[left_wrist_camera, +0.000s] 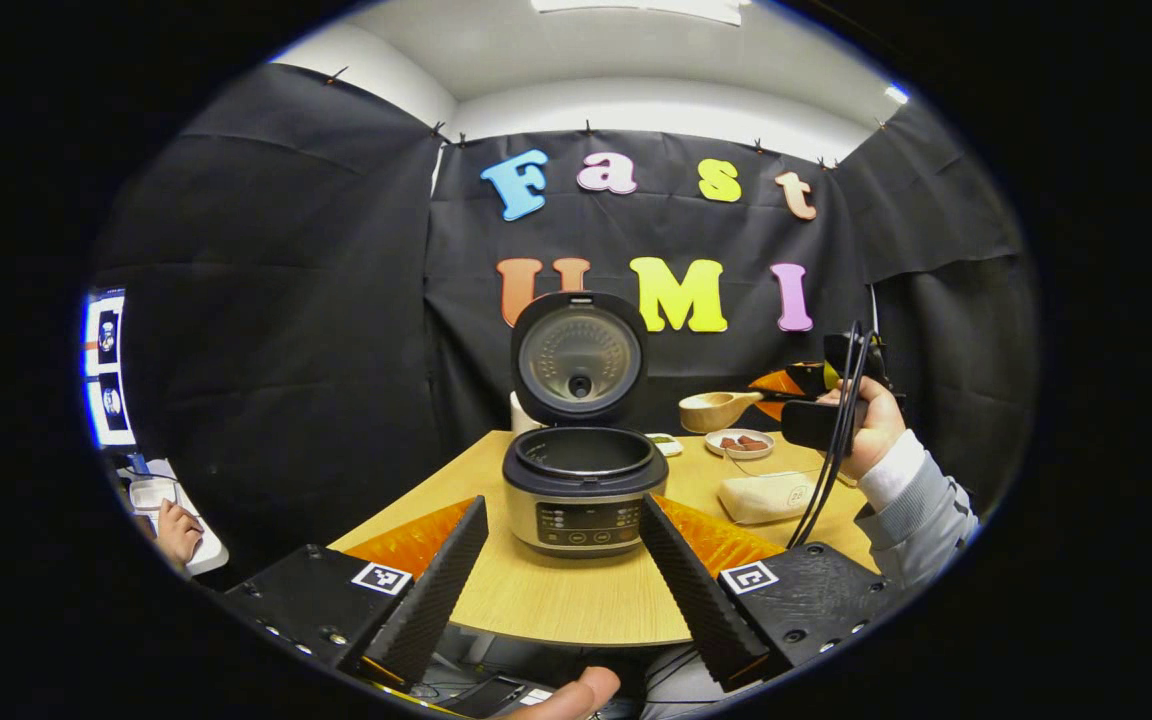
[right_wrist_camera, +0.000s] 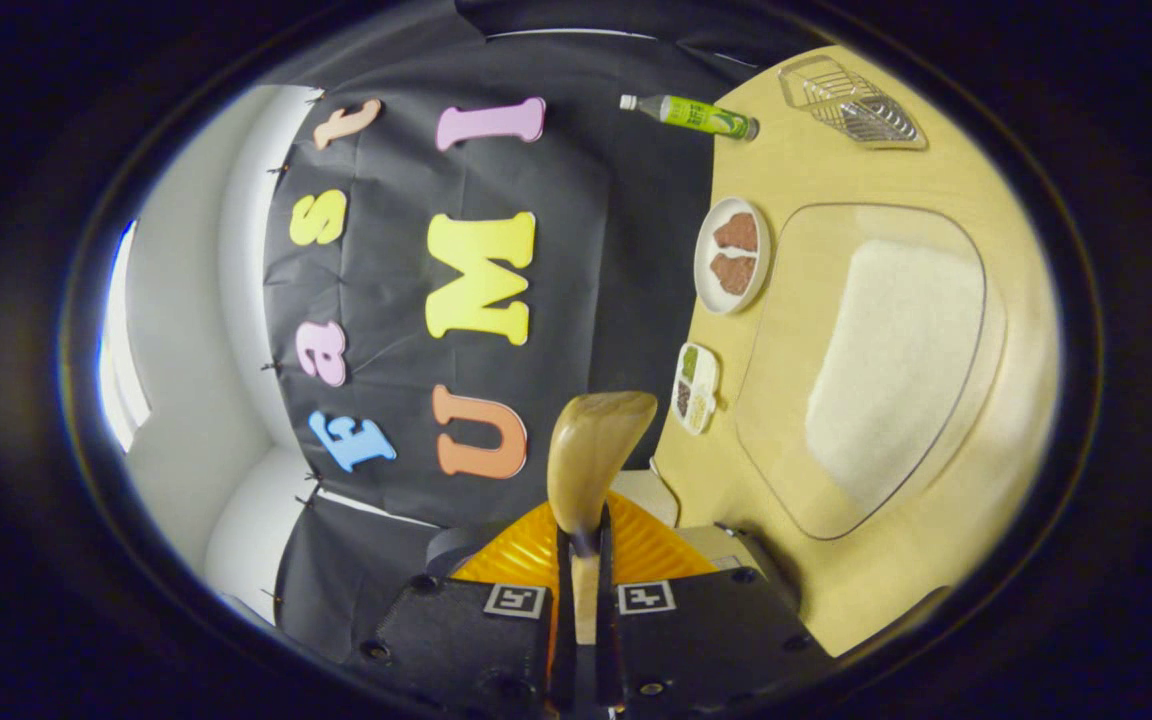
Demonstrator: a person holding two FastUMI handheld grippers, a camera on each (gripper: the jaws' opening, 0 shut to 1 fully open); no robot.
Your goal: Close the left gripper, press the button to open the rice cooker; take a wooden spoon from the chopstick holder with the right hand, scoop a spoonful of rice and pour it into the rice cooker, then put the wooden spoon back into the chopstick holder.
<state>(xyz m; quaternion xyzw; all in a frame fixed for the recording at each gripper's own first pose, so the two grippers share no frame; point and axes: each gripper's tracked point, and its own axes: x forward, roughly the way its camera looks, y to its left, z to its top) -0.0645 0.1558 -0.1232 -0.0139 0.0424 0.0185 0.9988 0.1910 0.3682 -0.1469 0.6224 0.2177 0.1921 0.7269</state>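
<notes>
Clamping wooden spoon (right_wrist_camera: 596, 450), right gripper (right_wrist_camera: 584, 560); rice cooker (left_wrist_camera: 584, 490) lid up, panel unreadable

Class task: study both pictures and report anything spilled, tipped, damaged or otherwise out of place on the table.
Nothing stands out. The rice cooker stands upright with its lid raised, the wooden spoon sits clamped in the right gripper, and no spilled rice shows on the table.
</notes>
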